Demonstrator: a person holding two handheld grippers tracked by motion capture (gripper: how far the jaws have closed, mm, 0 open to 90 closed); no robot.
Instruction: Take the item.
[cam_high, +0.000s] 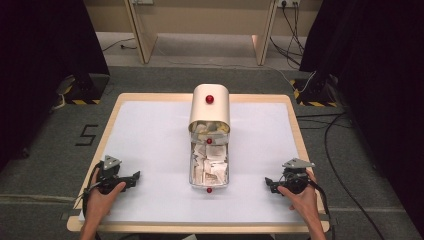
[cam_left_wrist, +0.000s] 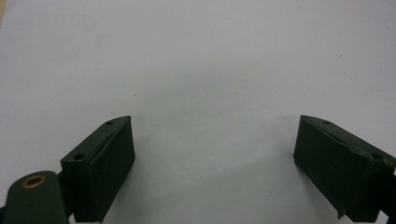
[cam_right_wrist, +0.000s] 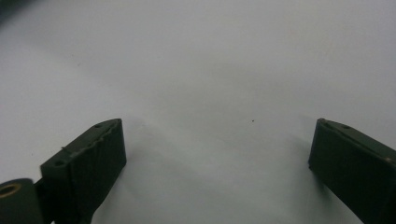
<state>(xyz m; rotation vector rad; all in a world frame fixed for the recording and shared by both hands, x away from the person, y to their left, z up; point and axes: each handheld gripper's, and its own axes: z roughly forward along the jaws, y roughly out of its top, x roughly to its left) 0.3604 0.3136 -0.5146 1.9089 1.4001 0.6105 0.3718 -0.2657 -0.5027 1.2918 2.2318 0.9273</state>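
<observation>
A rectangular counter (cam_high: 295, 130) with a pale wooden rim carries a smooth, matte white sheet (cam_high: 150, 140) that covers almost its whole top. At the middle of it stands a long, narrow box: a clear drawer-like tray (cam_high: 192, 172) with rounded corners, pulled towards the person out of a satin, champagne-coloured metal cover (cam_high: 210, 107) whose top is arched like a bread bin. A small glossy red knob (cam_high: 209, 99) sits on the cover, and a second red knob (cam_high: 209, 190) marks the near end of the tray. The tray is packed with crumpled, off-white paper packets (cam_high: 210, 160), lying loose and at all angles.

The left gripper (cam_high: 131, 179) rests on the sheet near the front left corner, held in a hand (cam_high: 102, 197), well apart from the tray. Its jaws, flat black rectangular blocks with small screw holes, stand wide with bare sheet between them in the left gripper view.

The right gripper (cam_high: 270, 184) lies near the front right, in the other hand (cam_high: 305, 200), also well apart from the tray. Its jaws stand just as wide and grip nothing. Each gripper bears a grey three-cornered plate on top.
</observation>
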